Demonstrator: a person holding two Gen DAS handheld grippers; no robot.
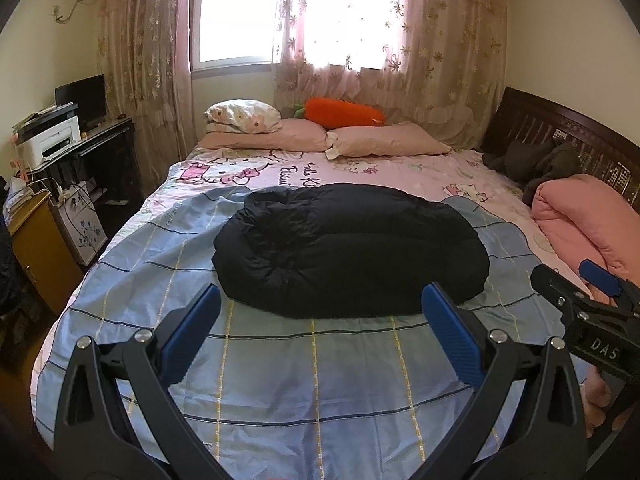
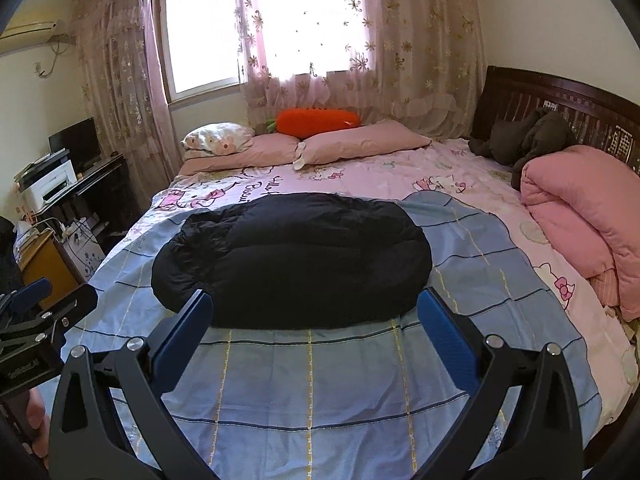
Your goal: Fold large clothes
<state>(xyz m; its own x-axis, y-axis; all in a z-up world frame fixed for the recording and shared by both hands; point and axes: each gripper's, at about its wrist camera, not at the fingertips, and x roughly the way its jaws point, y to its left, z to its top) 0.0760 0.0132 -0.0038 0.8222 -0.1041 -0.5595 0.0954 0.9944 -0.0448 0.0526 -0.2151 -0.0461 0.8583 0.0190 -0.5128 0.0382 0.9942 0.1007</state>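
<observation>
Jacket lying folded ahead of both open grippers

Jacket (image 1: 348,252) is lying as a dark, puffy bundle on the blue checked sheet (image 1: 304,380), just ahead of both tools. Left gripper (image 1: 320,308) is hovering with its fingers spread wide, holding nothing; right gripper (image 2: 314,312) is doing likewise, just beside it. Judging by the rounded shape, the garment is looking at least partly folded. For any further fold, each tool is best pinching a near corner through all layers, then lifting both evenly so the padding is not slipping sideways.
</observation>
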